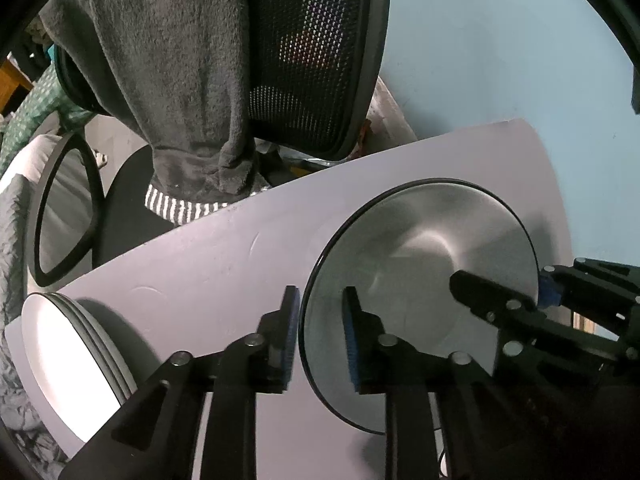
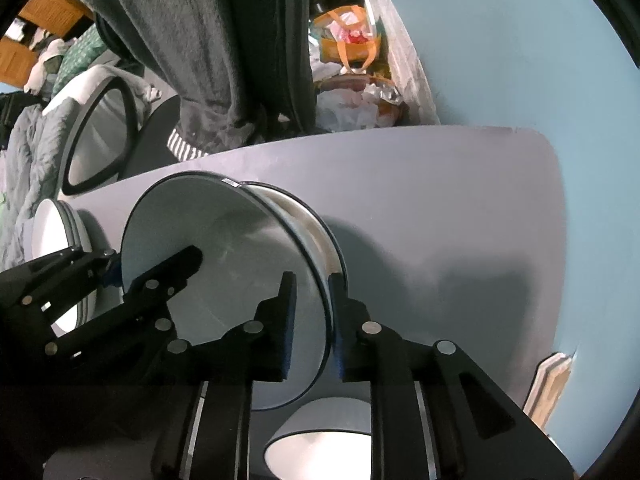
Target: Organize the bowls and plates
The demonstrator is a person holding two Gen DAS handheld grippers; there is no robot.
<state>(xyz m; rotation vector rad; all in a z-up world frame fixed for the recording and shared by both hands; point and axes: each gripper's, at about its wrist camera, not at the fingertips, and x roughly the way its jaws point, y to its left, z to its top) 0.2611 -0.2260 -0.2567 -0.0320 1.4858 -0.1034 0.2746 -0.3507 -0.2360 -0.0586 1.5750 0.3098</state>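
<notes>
A wide white enamel bowl (image 1: 420, 248) with a thin dark rim rests on the white table (image 1: 240, 248). In the right wrist view this bowl (image 2: 224, 248) sits on top of another white bowl (image 2: 308, 220). My left gripper (image 1: 320, 320) straddles its left rim, and a gap shows between the pads and the rim, so it is open. My right gripper (image 2: 314, 312) straddles the opposite rim with its inner pad clear of it, also open. Each view shows the other gripper too: the right gripper (image 1: 504, 284) and the left gripper (image 2: 152, 268).
A stack of white plates (image 1: 72, 364) lies at the table's left end. A small white bowl (image 2: 320, 428) sits near the front edge. Behind the table stands an office chair (image 1: 312, 60) draped with a grey towel (image 1: 180, 80). Bags (image 2: 348, 40) are piled by the blue wall.
</notes>
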